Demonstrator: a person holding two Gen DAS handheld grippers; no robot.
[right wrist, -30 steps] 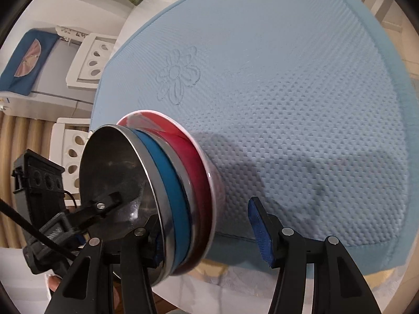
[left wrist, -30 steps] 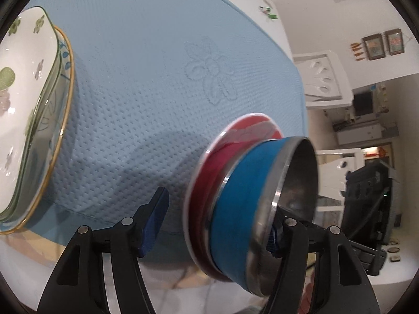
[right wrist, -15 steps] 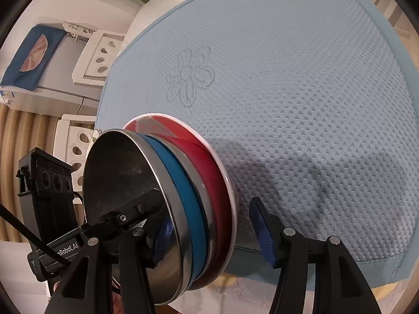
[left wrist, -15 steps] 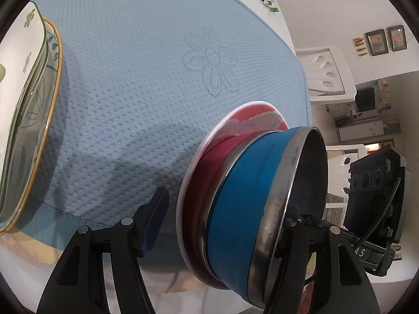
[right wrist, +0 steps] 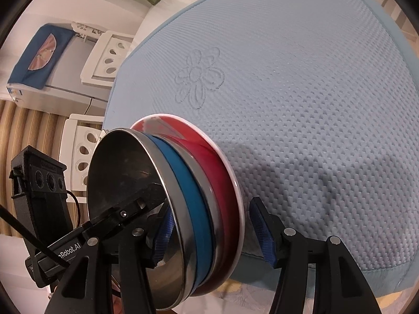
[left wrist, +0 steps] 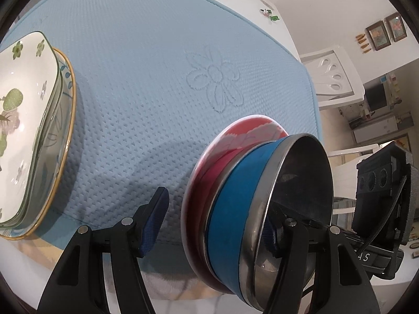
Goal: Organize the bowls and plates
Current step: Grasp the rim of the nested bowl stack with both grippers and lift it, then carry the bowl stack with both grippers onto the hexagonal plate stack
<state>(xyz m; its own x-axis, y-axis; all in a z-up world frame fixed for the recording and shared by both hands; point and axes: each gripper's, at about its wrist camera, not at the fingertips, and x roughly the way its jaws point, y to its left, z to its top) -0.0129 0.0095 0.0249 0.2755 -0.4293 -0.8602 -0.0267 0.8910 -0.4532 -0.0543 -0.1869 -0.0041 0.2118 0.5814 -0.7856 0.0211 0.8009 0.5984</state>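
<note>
Meanwhile, the left hand-held gripper [left wrist: 217, 222] stood with its jaws spread wide. The stacked bowls sat between its fingers: a steel bowl with a blue band [left wrist: 264, 209] nested in a red bowl [left wrist: 209, 172] with a white rim. The left-side blue pad [left wrist: 154, 222] stood clear of the red bowl's rim, with mat showing in the gap. The other finger reached inside the steel bowl's mouth, and I could not tell whether its pad pressed the wall.

The right hand-held gripper [right wrist: 212, 233] was likewise wide open around the same stack, seen from the opposite side. Its right-side pad [right wrist: 262, 233] sat just beside the red bowl's [right wrist: 222, 183] white rim, with only a narrow gap visible. Its left-side finger lay within the steel bowl [right wrist: 180, 196], against or very near the inner wall; contact could not be confirmed. Neither hand-held gripper plainly clamped anything. The body of the other hand-held gripper showed at the edge of each view, behind the bowls.

The bowls lay tipped on their side in both views, over the near edge of a light blue quilted mat [left wrist: 162, 78] with an embossed flower [left wrist: 214, 78], which covered the tabletop. Whether they touched the mat was unclear.

Well apart from them, at the mat's left edge, a square white plate with green leaf prints [left wrist: 23, 120] rested on a round plate with a gold rim [left wrist: 65, 141].
</note>
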